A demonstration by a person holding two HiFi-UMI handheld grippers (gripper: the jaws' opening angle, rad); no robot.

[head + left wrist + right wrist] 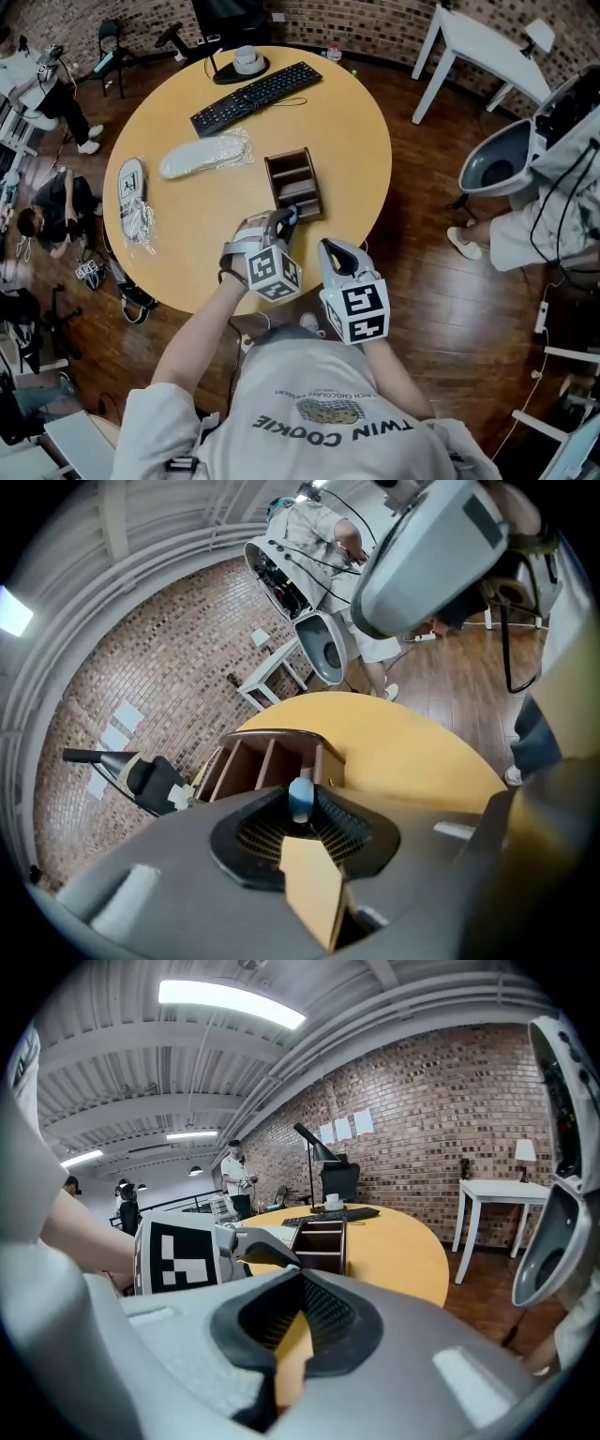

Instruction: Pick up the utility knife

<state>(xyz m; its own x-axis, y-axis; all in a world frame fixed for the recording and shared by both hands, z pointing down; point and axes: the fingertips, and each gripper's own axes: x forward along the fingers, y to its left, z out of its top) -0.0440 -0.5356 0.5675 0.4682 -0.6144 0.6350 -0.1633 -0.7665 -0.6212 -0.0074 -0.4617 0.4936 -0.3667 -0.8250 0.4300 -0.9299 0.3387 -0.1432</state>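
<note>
Two grippers, one knife at a round table

A person holds the left gripper (288, 218) at the near end of one brown wooden organiser (295, 183). Its jaws are drawn in to a narrow gap, pinching the blue-grey tip of the utility knife (300, 799). I cannot tell whether the knife sits inside one of the organiser's three compartments. The right gripper (336, 249) hangs just beside it at the table (361, 141) edge, jaws together on nothing. Also on the table are one black keyboard (256, 97) and two plastic-wrapped white packages (206, 155), well apart from the organiser.
</note>
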